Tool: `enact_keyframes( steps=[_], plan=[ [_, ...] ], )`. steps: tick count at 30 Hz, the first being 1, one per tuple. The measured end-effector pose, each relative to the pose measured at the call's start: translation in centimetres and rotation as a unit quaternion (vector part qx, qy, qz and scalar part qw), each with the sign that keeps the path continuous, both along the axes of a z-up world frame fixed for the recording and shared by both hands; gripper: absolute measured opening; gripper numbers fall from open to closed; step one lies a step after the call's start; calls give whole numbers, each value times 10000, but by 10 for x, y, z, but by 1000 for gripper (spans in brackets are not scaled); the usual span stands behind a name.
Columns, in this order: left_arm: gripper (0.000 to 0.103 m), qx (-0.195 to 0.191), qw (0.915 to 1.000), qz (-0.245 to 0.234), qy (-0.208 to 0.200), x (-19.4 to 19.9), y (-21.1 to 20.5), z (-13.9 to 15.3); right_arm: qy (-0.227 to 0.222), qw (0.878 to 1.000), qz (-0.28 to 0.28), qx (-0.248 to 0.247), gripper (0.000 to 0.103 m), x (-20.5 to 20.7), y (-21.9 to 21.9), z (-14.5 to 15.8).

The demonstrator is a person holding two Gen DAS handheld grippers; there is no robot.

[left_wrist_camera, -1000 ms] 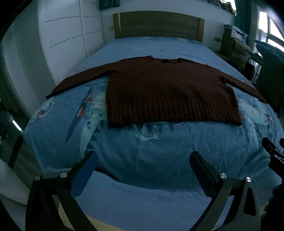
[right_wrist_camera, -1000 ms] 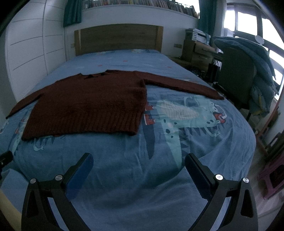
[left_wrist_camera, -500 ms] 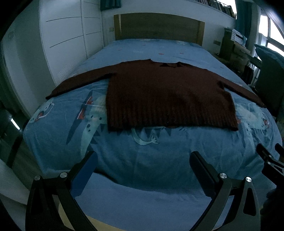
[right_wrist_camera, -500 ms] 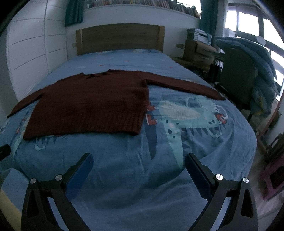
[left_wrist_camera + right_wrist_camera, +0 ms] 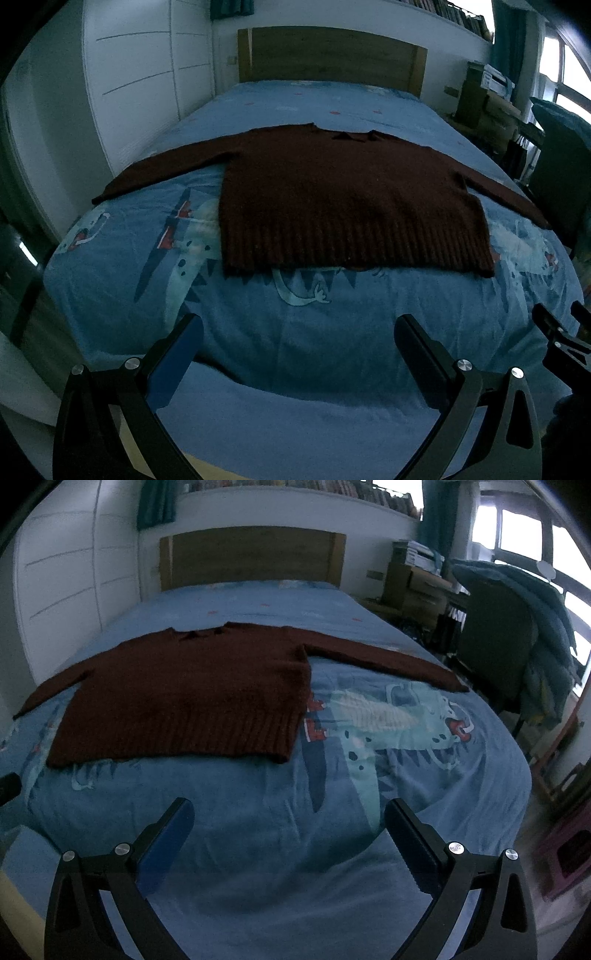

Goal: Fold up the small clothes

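Jaws of both grippers gape apart, empty, short of the flat maroon sweater (image 5: 343, 199) on the bed (image 5: 295, 332).

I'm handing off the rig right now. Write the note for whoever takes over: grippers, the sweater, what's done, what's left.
Left gripper: open, empty, above the near end of the bed.
Right gripper: open, empty, likewise short of the garment.
Sweater: dark red, flat across the bed, both sleeves spread out, hem nearest the grippers.
Done: laid out; no fold made.
Left: sleeves in, then fold the body.
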State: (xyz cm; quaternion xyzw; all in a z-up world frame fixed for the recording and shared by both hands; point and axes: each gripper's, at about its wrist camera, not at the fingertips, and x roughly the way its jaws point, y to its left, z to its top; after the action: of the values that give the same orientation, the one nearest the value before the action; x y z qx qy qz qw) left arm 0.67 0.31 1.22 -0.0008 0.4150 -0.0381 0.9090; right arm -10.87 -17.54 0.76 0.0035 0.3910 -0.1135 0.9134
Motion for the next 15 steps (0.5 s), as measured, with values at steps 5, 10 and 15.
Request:
enact_keyframes(
  steps=[5,10,15],
  plan=[
    [102,-139,9999,-29,32,3,4,1,20,10000,18,-48,103,1,2,1],
    [102,-262,9996,-63,48,6,6,1,51,9999,38,-126,103,3,4,2],
    [102,-338,9994,-86,88,8,6,-1,67,9998,60,-173,103,5,6,2]
  ],
)
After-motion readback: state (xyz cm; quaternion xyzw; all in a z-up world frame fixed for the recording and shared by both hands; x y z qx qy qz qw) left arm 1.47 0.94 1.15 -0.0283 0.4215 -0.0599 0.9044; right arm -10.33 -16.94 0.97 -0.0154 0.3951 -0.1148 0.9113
